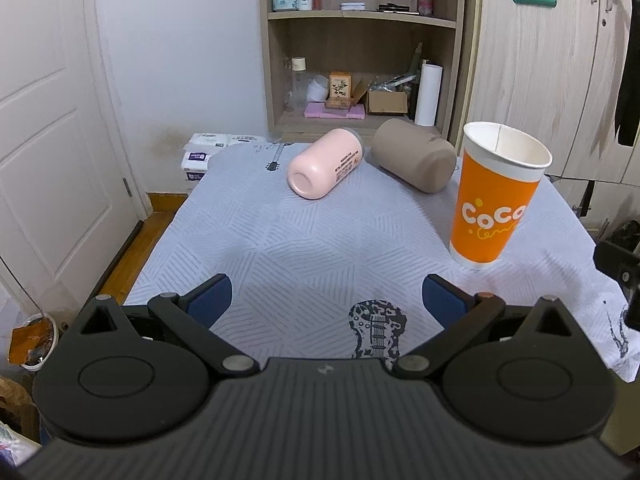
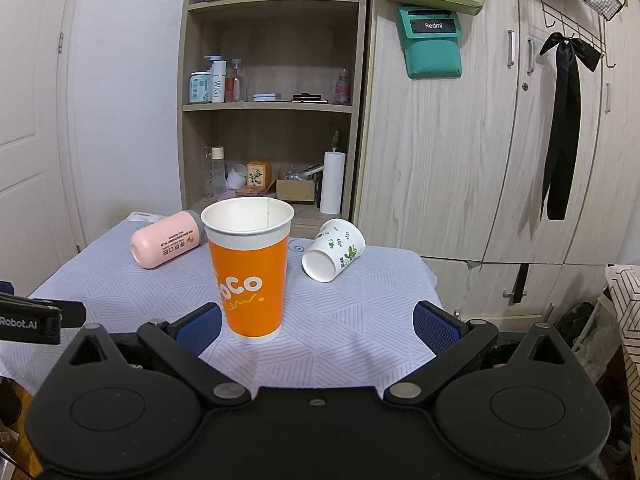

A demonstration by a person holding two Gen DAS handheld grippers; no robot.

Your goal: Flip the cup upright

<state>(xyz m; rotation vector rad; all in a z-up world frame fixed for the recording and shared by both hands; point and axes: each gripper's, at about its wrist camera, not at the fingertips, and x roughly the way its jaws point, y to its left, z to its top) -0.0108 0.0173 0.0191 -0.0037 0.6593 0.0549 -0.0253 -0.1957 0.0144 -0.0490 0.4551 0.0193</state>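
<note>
the orange cup [image 2: 251,276] stands upright on the tabletop [image 2: 360,320], mouth up. both the left tool [image 1: 327,300] and right tool [image 2: 317,322] are wide apart and hold nothing. a pink bottle [image 2: 166,242] lies on its side behind.

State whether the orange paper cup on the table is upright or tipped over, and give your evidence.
Upright. The orange cup stands on its base on the tablecloth, with its open white rim facing up and its lettering reading level.
</note>
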